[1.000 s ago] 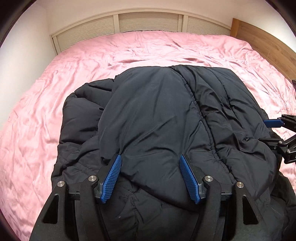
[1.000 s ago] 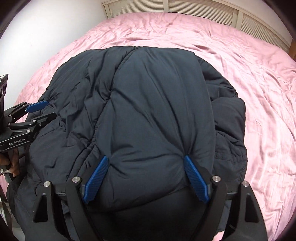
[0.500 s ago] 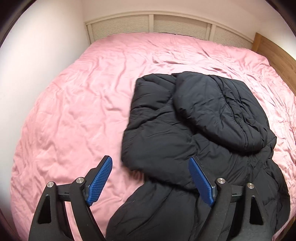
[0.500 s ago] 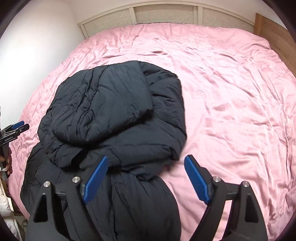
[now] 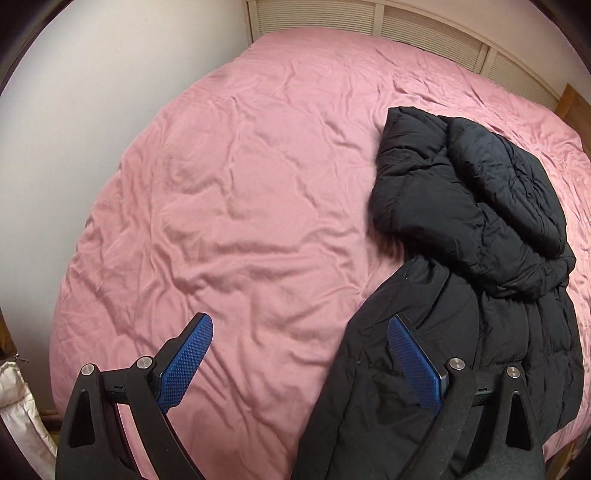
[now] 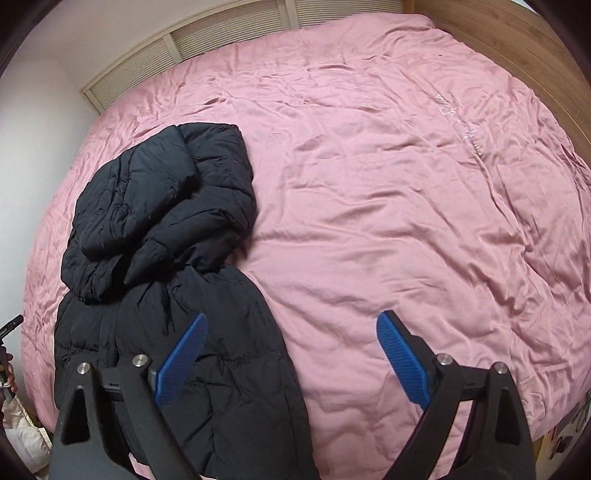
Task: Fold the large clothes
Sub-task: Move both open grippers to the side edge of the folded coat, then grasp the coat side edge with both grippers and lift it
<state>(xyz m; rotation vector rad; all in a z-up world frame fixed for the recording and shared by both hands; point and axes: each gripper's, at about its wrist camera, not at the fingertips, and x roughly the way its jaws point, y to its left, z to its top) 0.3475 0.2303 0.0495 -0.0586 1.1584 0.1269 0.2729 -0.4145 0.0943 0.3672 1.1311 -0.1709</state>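
Now we look down along both grippers at a bed covered by a wrinkled pink duvet (image 5: 240, 221), and we go from left to right in each view.

From the left wrist, a white wall fills the far left, with a pale quilted item (image 5: 18, 413) at the bottom-left edge. Our left gripper (image 5: 301, 363) is pitched steeply down over the bed. Its 2 blue pads (image 5: 186, 360) stand wide apart; the jaws have just been opening, and nothing is gripped between them. Only bare duvet shows in the gap, while the right-hand pad overlaps the edge of the black puffer coat (image 5: 480, 240). That coat lies on the right part of this view, its upper part folded back onto the body with the hood on top, and its lower part runs down toward the foot of the bed. A slatted headboard (image 5: 406, 22) crosses the top.

From the right wrist, a sliver of the other gripper and a bit of the hand holding it sit at the far left edge. The coat lies left of centre on the duvet. Our right gripper (image 6: 291, 363) also tilts steeply downward, jaws spread wide and having just opened further, holding nothing; its left pad (image 6: 181, 363) overlaps the coat's lower part and its right pad is over plain duvet. A wooden board (image 6: 517, 48) borders the bed at upper right.
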